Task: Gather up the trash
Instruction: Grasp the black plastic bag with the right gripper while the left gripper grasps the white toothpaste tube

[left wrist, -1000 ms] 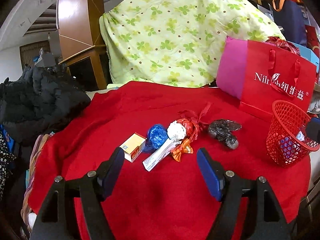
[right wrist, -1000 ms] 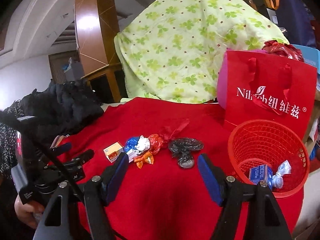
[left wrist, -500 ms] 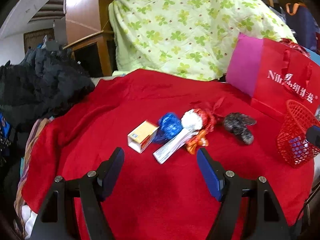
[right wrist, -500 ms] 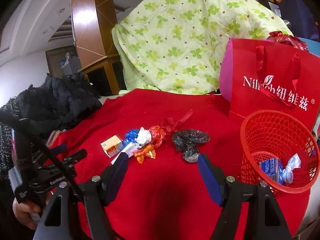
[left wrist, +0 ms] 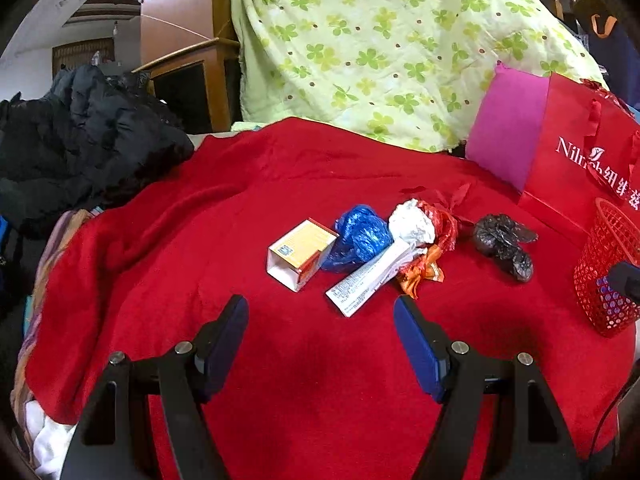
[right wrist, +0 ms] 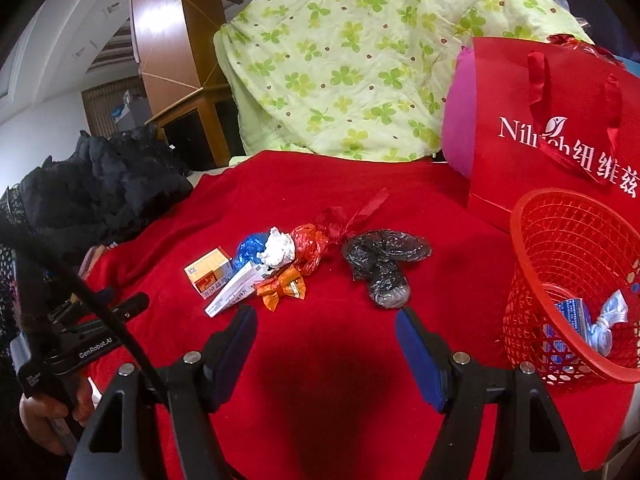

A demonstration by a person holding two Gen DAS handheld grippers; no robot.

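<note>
Both the left gripper [left wrist: 320, 332] and right gripper [right wrist: 326, 336] are held released, nothing grasped, above the red blanket [left wrist: 320, 380]; trash pile [right wrist: 280, 268] is bunched mid-blanket.

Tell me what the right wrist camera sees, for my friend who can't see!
The open right gripper hovers over a red blanket, empty. Ahead lies a row of trash: a small box, crumpled wrappers and a black bag. A red basket at the right holds some trash.
</note>
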